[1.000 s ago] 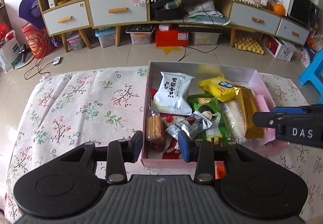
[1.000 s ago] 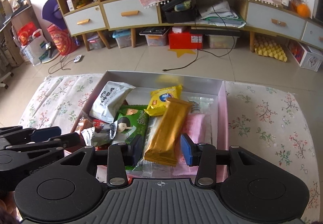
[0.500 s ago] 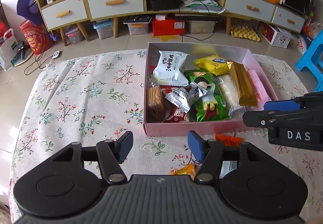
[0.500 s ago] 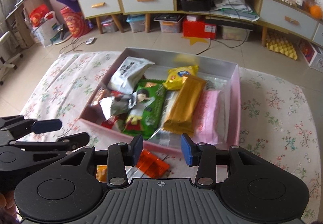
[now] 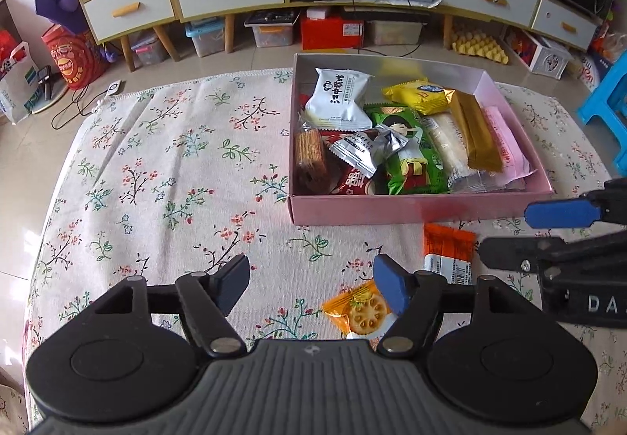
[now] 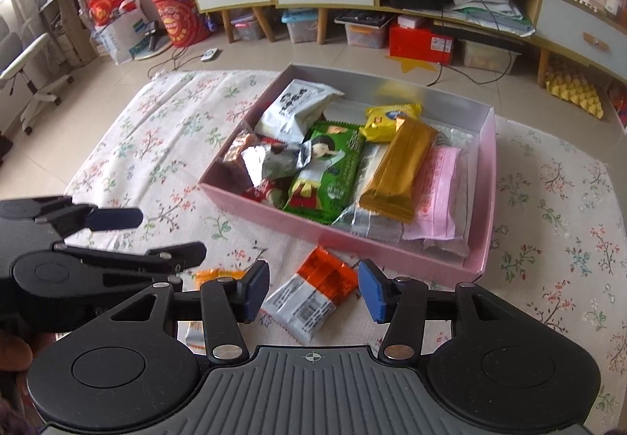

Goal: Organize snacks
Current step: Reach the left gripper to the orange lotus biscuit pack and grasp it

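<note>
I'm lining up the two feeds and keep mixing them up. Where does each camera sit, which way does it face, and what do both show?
Left wrist view: sits on the left tool, looks forward and down over the flowered cloth at the pink box; its own open fingers show, and the right tool enters from the right.
Right wrist view: sits on the right tool, faces the box from its near right corner; the left tool enters from the left.
Both share the box, the orange-and-white packet and the cupboards behind.

Beyond my left fingers, the crinkled silver foil packet (image 5: 362, 149) reads "TRUFFLE CHOCOLATE". To their right, my black right gripper's body (image 5: 588, 286) shows "DA".
</note>
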